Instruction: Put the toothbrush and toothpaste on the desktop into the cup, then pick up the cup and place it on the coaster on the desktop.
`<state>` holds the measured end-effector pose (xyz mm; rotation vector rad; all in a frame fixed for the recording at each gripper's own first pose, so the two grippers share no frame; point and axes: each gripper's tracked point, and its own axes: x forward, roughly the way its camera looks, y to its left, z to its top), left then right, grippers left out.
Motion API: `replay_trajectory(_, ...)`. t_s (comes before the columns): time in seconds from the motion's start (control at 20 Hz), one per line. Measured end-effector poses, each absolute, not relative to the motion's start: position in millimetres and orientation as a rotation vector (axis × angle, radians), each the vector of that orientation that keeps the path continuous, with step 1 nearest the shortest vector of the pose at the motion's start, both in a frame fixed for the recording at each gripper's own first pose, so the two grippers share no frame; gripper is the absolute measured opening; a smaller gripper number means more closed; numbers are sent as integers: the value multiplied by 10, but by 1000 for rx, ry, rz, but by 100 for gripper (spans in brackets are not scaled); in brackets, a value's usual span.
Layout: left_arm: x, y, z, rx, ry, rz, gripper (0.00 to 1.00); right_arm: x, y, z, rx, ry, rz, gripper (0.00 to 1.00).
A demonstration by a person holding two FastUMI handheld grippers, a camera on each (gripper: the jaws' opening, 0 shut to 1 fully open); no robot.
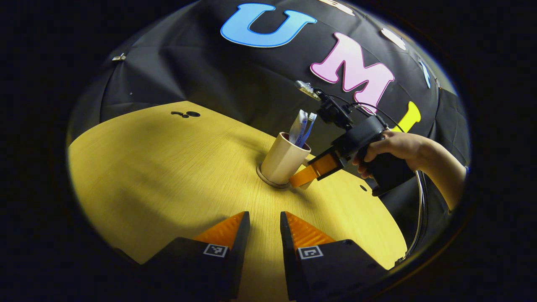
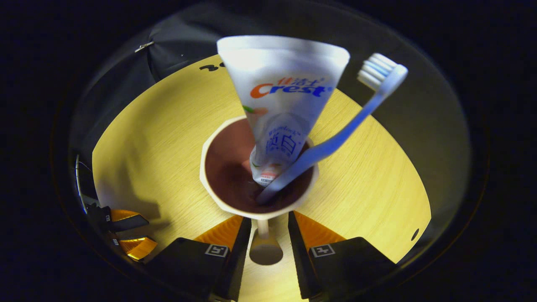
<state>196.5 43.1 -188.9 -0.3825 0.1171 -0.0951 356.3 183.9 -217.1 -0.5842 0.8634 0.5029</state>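
A beige cup (image 1: 283, 159) stands on a round coaster (image 1: 268, 181) in the middle of the wooden table. In it lean a white toothpaste tube (image 1: 298, 126) and a pale blue toothbrush (image 1: 309, 123). A hand holds my right gripper (image 1: 308, 175) against the cup's handle. In the right gripper view I look down into the cup (image 2: 222, 167), with the toothpaste tube (image 2: 285, 105) and the toothbrush (image 2: 348, 126) inside. The cup's handle (image 2: 264, 245) sits between the fingers of my right gripper (image 2: 268, 233). My left gripper (image 1: 265, 226) is open over bare table, short of the cup.
The yellow wooden table (image 1: 168, 176) stretches wide to the left of the cup. Small dark holes (image 1: 186, 113) mark its far edge, and another hole (image 1: 363, 188) lies near the hand. My left gripper (image 2: 130, 234) appears low at the left in the right gripper view.
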Motion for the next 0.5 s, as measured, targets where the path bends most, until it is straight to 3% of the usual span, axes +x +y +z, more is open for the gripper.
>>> replay_trajectory(0.5,1635,316,-1327,-303,131,-140,46,2978,1539,-1076,-384,568,431,59)
